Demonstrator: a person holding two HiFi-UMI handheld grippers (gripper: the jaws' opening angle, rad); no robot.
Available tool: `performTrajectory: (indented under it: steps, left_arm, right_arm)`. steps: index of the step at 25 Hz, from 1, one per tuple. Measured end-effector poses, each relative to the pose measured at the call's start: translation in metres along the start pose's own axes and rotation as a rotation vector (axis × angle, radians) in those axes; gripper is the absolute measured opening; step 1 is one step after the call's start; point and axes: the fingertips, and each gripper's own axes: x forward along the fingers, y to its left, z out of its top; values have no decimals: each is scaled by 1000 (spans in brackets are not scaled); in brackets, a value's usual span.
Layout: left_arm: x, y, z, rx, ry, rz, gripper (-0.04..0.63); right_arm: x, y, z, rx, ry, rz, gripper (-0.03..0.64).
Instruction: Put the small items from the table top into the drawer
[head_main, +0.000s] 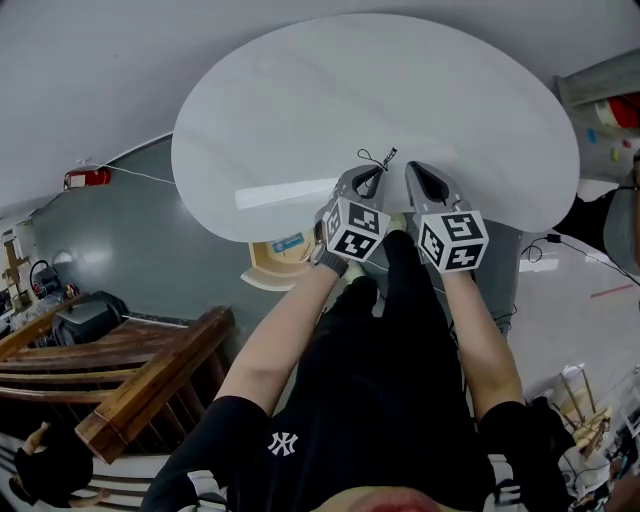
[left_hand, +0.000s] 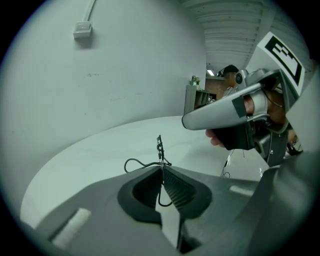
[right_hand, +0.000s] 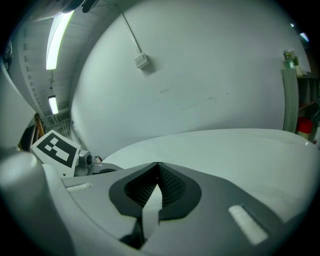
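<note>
1. black wire item (left_hand: 159, 150) is pinched in the closed left claw (left_hand: 161, 169), just above the tabletop's (head_main: 300, 100) near edge.
2. the right claw (right_hand: 156, 166) is closed, empty.
3. the pinch should be held firm until the wire item is lowered into the apparent drawer (head_main: 272, 262) under that edge.

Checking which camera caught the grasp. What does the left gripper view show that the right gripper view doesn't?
Left gripper view only: the left gripper shut on a black wire piece, and the right gripper beside it. Right gripper view only: its own jaws together on nothing, a ceiling light. Both: the white table top and the wall box.
</note>
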Motion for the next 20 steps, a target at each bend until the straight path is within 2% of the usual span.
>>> performTrajectory:
  steps: [14, 20]
  left_arm:
    - [-81, 27, -62, -61, -11, 85, 15]
    - [-111, 43, -106, -105, 10, 136, 15]
  right_arm:
    - [5, 94, -20, -76, 26, 81, 21]
    - [19, 138, -38, -106, 51, 139, 21]
